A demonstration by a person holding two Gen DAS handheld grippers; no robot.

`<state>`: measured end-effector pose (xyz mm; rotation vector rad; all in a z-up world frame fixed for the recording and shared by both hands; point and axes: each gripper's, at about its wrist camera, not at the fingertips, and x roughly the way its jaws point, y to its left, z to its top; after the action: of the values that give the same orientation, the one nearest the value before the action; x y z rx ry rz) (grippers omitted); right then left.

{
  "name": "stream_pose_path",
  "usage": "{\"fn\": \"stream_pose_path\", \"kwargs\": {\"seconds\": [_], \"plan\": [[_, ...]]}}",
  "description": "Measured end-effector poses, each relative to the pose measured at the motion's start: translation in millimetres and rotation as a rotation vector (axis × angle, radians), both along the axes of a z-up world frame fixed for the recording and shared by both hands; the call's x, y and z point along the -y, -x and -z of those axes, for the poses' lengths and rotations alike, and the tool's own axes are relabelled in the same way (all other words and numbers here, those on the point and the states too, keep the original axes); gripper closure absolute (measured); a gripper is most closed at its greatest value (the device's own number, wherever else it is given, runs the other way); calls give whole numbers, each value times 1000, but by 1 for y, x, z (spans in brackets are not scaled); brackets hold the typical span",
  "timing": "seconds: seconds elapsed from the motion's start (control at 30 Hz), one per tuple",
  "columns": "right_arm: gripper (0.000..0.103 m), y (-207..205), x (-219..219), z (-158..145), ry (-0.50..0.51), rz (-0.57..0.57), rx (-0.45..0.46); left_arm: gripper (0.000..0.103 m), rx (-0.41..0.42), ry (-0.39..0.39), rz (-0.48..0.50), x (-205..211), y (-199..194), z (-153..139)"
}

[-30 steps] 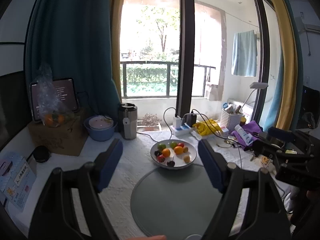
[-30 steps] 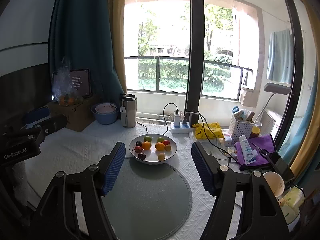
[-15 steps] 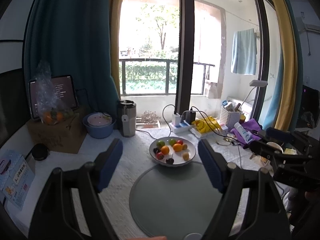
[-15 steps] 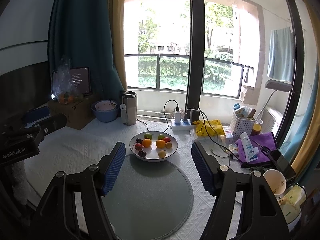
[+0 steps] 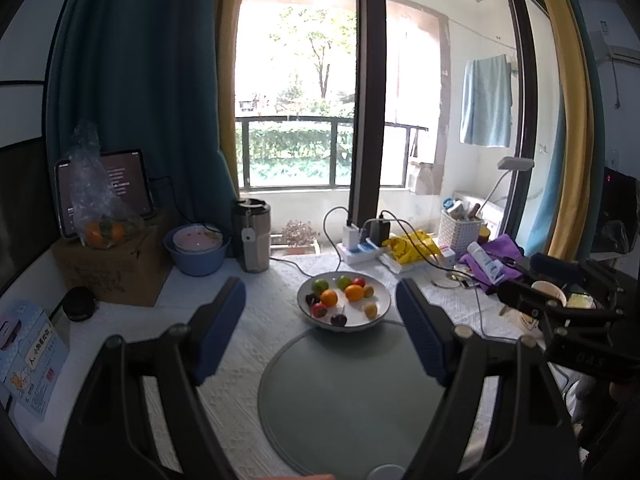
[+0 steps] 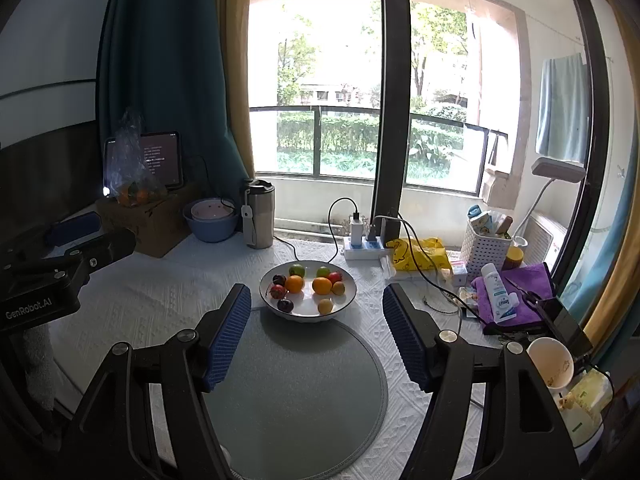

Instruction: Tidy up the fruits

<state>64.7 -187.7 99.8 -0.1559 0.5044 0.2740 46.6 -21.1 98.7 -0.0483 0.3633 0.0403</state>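
A white bowl holds several small fruits: oranges, green ones, red and dark ones. It stands on the white tablecloth just beyond a round grey mat. My left gripper is open and empty, held above the mat short of the bowl. My right gripper is open and empty, also above the mat short of the bowl. Each gripper shows at the edge of the other's view.
A steel mug, a blue bowl, a cardboard box with a bag of oranges and a tablet stand back left. A power strip with cables, yellow bag, white basket, purple cloth and cup lie right.
Both grippers have risen and drawn back slightly, so the bowl sits a little lower and nearer the fingertips' line. Jaws stay open.
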Motion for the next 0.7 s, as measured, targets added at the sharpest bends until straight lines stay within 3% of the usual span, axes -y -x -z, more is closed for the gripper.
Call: {"fn": "stream_pose_path", "kwargs": {"seconds": [0.7], "plan": [[31, 1, -1, 3, 1, 5, -4, 24, -5, -2, 3, 1, -1, 1]]}}
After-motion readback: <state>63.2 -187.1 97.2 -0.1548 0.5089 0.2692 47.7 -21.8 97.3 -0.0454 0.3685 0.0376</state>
